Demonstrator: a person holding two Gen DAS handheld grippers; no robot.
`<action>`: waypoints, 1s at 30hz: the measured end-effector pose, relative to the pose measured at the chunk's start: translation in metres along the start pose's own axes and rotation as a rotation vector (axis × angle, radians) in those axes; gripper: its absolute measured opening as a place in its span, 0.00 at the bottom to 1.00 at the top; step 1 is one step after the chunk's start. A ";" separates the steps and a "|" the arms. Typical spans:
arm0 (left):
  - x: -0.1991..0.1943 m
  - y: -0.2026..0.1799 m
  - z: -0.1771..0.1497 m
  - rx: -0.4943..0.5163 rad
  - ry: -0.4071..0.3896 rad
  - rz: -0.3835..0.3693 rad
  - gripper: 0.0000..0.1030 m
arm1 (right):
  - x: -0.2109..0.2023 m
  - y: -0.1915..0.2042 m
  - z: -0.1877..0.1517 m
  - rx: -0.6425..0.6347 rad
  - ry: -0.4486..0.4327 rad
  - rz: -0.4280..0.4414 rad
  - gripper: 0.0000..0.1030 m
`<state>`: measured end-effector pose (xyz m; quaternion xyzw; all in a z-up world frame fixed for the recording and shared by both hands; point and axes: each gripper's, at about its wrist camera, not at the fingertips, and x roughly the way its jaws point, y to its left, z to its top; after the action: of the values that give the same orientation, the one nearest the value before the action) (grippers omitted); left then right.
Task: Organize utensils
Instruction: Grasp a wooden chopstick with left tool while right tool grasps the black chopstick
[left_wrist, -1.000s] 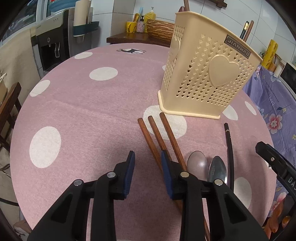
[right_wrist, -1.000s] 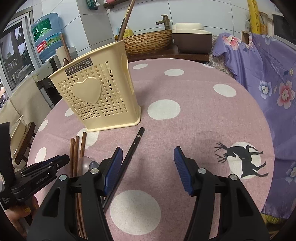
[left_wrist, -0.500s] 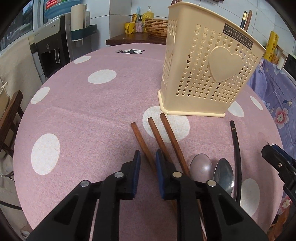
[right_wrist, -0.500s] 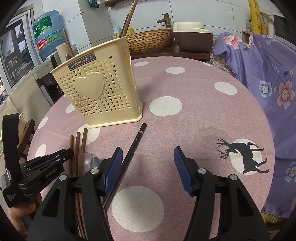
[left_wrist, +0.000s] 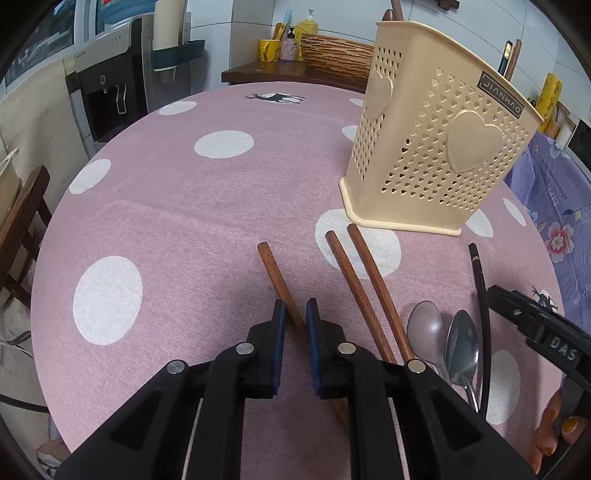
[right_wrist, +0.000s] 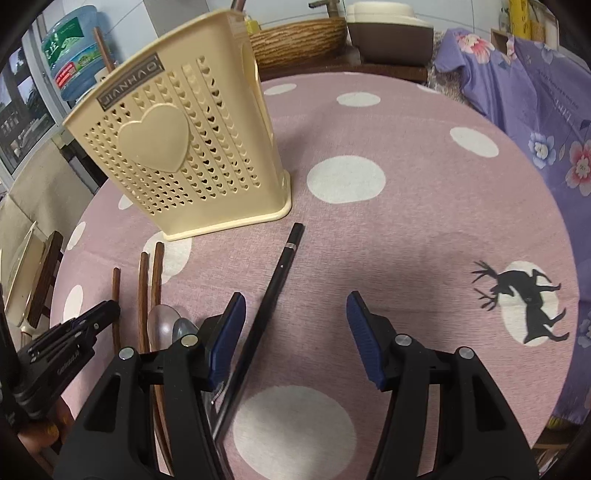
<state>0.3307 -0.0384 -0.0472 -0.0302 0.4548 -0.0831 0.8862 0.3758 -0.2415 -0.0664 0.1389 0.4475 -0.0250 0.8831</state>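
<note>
My left gripper (left_wrist: 295, 310) is shut on the leftmost wooden chopstick (left_wrist: 275, 273), which lies angled apart from two more wooden chopsticks (left_wrist: 364, 284) on the pink dotted tablecloth. Right of them lie two metal spoons (left_wrist: 424, 325) and a black chopstick (left_wrist: 480, 295). A cream perforated utensil holder (left_wrist: 436, 155) stands upright just beyond, with a few utensil ends showing above its rim. In the right wrist view my right gripper (right_wrist: 295, 321) is closing, with the black chopstick (right_wrist: 280, 269) between its jaws, close to the left pad (right_wrist: 229, 332) but not pressed. The holder (right_wrist: 177, 155) stands ahead to its left.
The round table (left_wrist: 166, 192) drops off at its edge near the grippers. A wooden chair (left_wrist: 22, 218) stands at the left, purple floral fabric (right_wrist: 535, 110) at the right. Behind are a water dispenser (left_wrist: 110, 88) and a counter with a woven basket (left_wrist: 332, 51).
My left gripper shut on the leftmost wooden chopstick and swung its far end left, away from the other two. My right gripper came forward and down over the black chopstick, its jaws narrowing slightly.
</note>
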 end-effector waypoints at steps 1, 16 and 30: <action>0.000 0.000 0.000 -0.004 0.000 -0.001 0.12 | 0.002 0.002 0.001 -0.001 0.002 -0.009 0.51; 0.004 -0.010 0.004 0.008 -0.014 0.042 0.27 | 0.018 0.026 0.014 -0.057 -0.017 -0.152 0.15; 0.011 -0.014 0.010 0.033 -0.023 0.062 0.11 | 0.019 0.018 0.019 -0.027 -0.024 -0.110 0.08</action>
<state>0.3433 -0.0543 -0.0481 -0.0025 0.4438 -0.0625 0.8939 0.4050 -0.2280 -0.0667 0.1018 0.4440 -0.0692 0.8875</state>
